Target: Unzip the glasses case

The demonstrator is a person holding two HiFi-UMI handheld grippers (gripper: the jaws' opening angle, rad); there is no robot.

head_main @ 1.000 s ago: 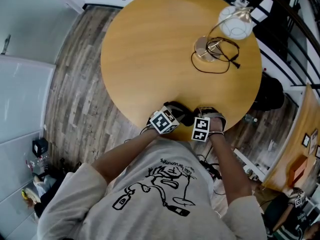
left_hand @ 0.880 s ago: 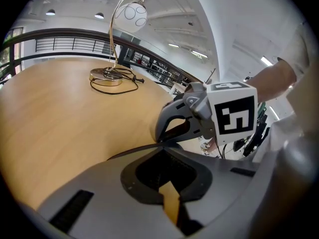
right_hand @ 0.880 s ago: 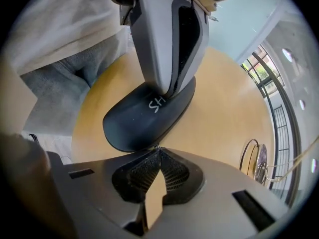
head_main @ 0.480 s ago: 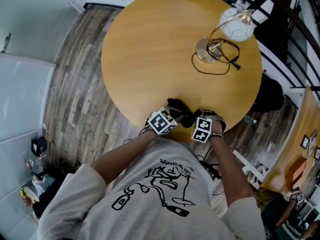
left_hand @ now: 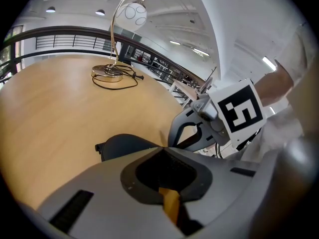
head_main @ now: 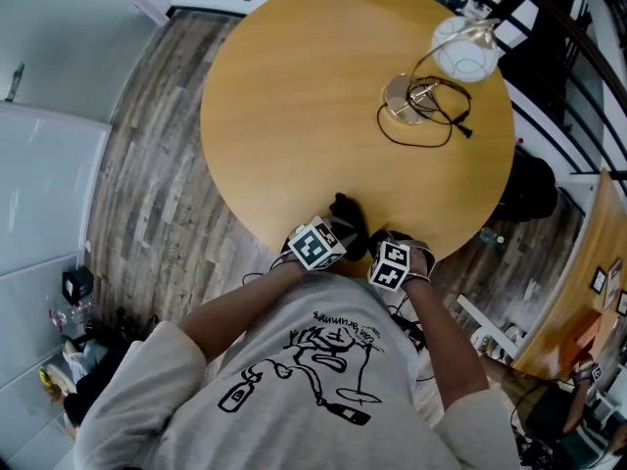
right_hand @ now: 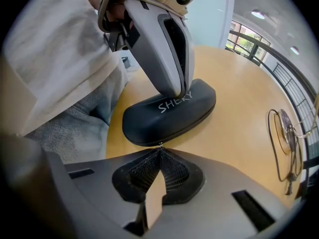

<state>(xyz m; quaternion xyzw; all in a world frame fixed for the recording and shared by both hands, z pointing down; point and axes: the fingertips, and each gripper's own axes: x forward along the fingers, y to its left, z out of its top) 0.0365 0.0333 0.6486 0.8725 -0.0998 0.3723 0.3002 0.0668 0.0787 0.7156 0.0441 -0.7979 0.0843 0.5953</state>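
At the worktop's near edge, the glasses case is pinned under the closed left gripper, apparently so that the zipper pull, pinched by the right gripper, can be drawn.

I see a round wooden desk standing on a grey plank floor. At the desk's far right is a lamp. Its round metal base sits on the wood, and a thin arched stem carries a white globe shade. A black cord loops loosely round the base. A white cabinet stands to the left. A dark railing curves beyond the far side.
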